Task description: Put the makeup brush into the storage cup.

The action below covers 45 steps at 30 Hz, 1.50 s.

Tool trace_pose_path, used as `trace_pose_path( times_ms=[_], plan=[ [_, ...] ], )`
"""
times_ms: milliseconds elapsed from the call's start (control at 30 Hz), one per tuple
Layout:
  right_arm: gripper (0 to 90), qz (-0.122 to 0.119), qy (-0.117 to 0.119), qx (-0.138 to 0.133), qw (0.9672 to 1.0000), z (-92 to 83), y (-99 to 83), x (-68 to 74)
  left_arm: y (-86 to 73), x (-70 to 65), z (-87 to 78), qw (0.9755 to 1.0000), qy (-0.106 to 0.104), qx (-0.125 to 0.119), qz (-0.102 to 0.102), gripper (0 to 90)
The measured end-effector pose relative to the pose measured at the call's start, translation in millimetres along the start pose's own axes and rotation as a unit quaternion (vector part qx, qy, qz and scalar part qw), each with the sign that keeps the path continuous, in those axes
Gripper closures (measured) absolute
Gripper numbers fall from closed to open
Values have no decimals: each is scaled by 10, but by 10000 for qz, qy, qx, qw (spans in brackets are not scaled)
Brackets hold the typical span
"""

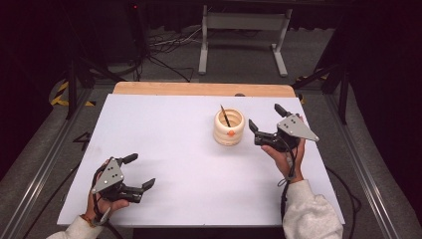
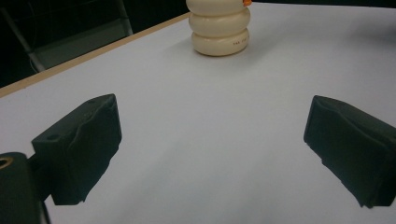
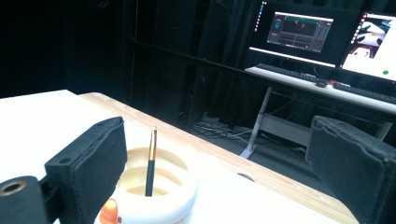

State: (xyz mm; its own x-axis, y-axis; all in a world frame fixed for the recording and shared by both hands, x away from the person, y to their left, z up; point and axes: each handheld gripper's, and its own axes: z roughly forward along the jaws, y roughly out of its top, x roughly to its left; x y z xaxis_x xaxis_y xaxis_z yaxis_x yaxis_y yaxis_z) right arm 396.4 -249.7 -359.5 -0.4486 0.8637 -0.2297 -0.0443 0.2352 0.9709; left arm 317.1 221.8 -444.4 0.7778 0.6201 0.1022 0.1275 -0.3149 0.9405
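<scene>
A cream ribbed holder (image 1: 229, 128) with a small orange spot on its front stands on the white table (image 1: 174, 149), right of centre. A dark pen (image 1: 225, 115) with a gold tip leans inside it. My right gripper (image 1: 264, 119) hovers just right of the holder, open and empty; in the right gripper view the holder (image 3: 156, 191) and pen (image 3: 150, 161) sit low between the jaws. My left gripper (image 1: 140, 172) rests open near the front left of the table, far from the holder (image 2: 219, 28), which stands ahead of its spread jaws.
A wooden strip (image 1: 204, 89) edges the table's far side. Beyond it stand a white desk frame (image 1: 244, 37) and floor cables (image 1: 164, 47). Monitors (image 3: 299, 28) and a keyboard (image 3: 289, 72) sit on a desk past the table in the right gripper view.
</scene>
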Motion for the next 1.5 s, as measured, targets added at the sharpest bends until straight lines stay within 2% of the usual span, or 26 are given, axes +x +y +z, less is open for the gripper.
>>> trace_pose_path(
  times_ms=[133,367,800,1300,1500],
  plan=[
    [48,-14,116,6,9999,-30,-24,-4,-1,1,3,10000,-15,3,-5,51],
    [43,-4,66,23,10000,-70,-51,-24,0,-1,0,10000,-14,2,-8,51],
    [44,-197,147,140,9996,-183,-101,-24,3,-7,5,10000,-31,40,35,51],
    [43,-325,116,139,9993,-366,-123,-8,9,-5,-4,10000,-12,28,34,51],
    [44,-445,102,161,9988,-434,-142,1,10,-8,-6,10000,-6,26,37,51]
  ],
)
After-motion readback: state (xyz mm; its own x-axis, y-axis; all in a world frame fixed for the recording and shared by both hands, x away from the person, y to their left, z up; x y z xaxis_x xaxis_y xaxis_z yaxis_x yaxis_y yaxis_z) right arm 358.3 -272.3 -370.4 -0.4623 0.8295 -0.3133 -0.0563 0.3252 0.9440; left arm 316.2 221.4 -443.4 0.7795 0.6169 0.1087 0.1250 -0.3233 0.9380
